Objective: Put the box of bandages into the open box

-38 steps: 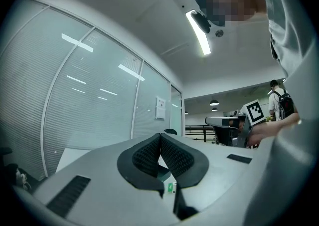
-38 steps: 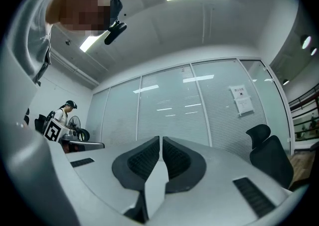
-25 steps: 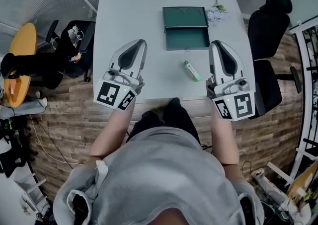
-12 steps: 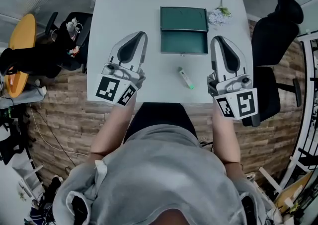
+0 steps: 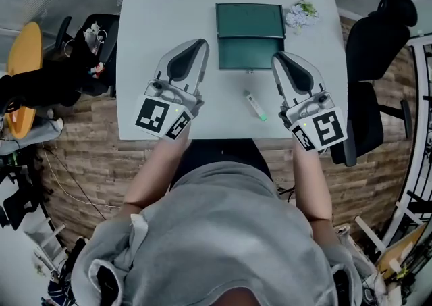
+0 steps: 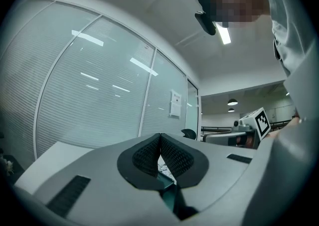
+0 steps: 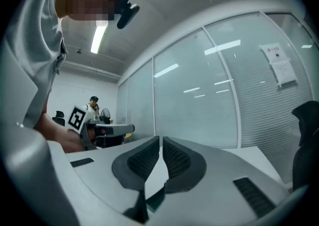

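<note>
Bandage box (image 5: 255, 105) on table (image 5: 169, 1), 6 o'clock of open box (image 5: 250, 34). Likely light, stiff card; pinch long sides mid-length. Left gripper (image 5: 200, 43), right gripper (image 5: 277, 57): jaws together, empty.

The left tongs (image 5: 200, 44) are held out ahead of the torso, tips pointed forward and tilted slightly rightward. Their jaws are pressed together, with nothing between them. The right tongs (image 5: 275, 57) are held alongside, well apart from the left, tips angled slightly leftward, jaws closed to a thin slit and empty. The bare left forearm (image 5: 156, 169) and right forearm (image 5: 312, 176) are extended forward from grey sleeves.
</note>
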`<state>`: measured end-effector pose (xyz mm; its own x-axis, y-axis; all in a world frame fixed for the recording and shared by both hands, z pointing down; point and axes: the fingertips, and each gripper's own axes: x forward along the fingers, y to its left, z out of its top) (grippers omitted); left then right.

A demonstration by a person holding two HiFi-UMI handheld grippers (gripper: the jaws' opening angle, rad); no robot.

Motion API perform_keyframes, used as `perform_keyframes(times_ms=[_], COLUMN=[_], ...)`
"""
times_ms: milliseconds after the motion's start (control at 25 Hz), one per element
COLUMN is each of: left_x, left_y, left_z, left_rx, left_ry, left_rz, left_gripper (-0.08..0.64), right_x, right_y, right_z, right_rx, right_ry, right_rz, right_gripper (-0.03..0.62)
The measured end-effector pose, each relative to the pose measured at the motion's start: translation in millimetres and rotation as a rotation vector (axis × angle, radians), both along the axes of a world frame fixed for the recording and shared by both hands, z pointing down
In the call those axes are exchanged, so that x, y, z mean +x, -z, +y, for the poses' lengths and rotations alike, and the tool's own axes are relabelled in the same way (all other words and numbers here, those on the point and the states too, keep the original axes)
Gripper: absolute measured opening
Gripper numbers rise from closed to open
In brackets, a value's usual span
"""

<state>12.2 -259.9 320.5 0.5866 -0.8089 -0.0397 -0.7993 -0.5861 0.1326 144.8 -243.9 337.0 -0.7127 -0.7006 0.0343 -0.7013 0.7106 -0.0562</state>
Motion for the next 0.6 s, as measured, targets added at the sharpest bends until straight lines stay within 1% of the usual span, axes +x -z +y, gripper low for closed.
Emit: perform_keyframes(times_ms=[160, 320, 360, 440, 520, 600], left_x=[1.7, 1.6, 1.5, 1.8, 2.2, 1.7], left_y=[-9.7, -20.7, -24.0, -30.8, -36.9, -41.7], left_z=[-8.3, -17.8, -20.2, -23.6, -25.0, -26.1], left_rx=[-0.015, -0.021, -0.022, -0.028, -0.037, -0.047], left_ry=[-0.043, -0.067, -0.070, -0.074, -0.076, -0.078], left_rz=[0.019, 0.022, 0.020, 0.016, 0.013, 0.009], left_gripper=[0.018, 0.018, 0.020, 0.018, 0.020, 0.018], right_x=[-12.3, -19.6, -20.5, -19.8, -19.6, -21.5], right_y=[-56.7, -132.4, -152.3, -189.7, -219.1, -238.4], right_z=[0.4, 15.5, 20.8, 32.5, 46.1, 57.7], right_rx=[-0.128, -0.364, -0.414, -0.479, -0.528, -0.573], right_ry=[0.039, 0.119, 0.139, 0.162, 0.189, 0.217], right_rz=[0.099, 0.168, 0.200, 0.285, 0.359, 0.407], right_gripper=[0.054, 0.055, 0.057, 0.060, 0.086, 0.154])
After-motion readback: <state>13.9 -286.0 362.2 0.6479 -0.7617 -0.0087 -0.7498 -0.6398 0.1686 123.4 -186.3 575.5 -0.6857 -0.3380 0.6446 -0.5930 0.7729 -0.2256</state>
